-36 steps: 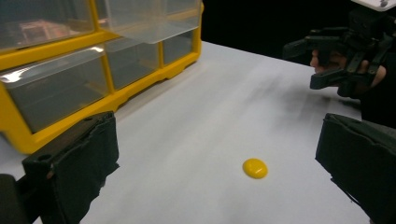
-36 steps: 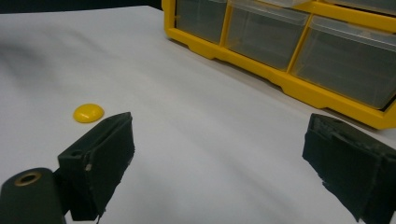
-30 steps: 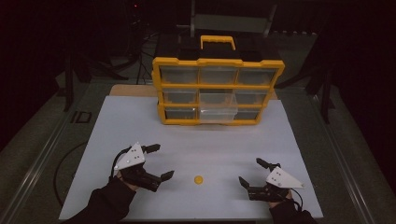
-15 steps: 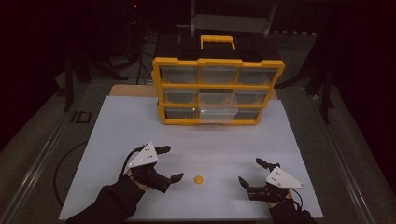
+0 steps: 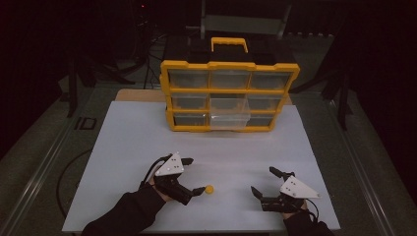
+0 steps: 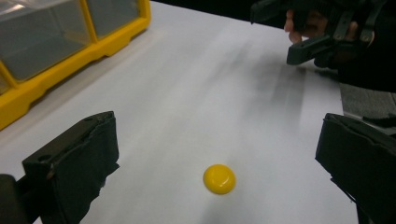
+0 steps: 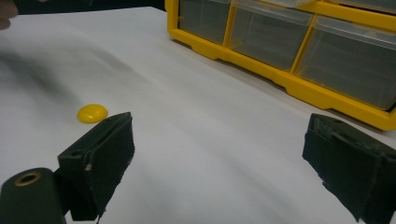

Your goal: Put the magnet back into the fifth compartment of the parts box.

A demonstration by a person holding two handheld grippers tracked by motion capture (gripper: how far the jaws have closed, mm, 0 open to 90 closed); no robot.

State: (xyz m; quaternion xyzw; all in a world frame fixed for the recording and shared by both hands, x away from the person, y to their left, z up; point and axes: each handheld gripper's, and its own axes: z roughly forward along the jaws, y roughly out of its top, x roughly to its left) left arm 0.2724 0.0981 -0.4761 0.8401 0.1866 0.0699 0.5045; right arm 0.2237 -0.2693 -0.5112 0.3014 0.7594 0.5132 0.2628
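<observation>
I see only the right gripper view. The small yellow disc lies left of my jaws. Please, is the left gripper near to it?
Observer: Yes. In the high view the left gripper is open, one jaw tip close beside the yellow disc.
Operator: Is the disc touched?
Observer: No. In the left gripper view it lies between the two jaws, apart from both.
Operator: Is any drawer open?
Observer: In the high view one clear drawer stands pulled out of the yellow organizer.
</observation>
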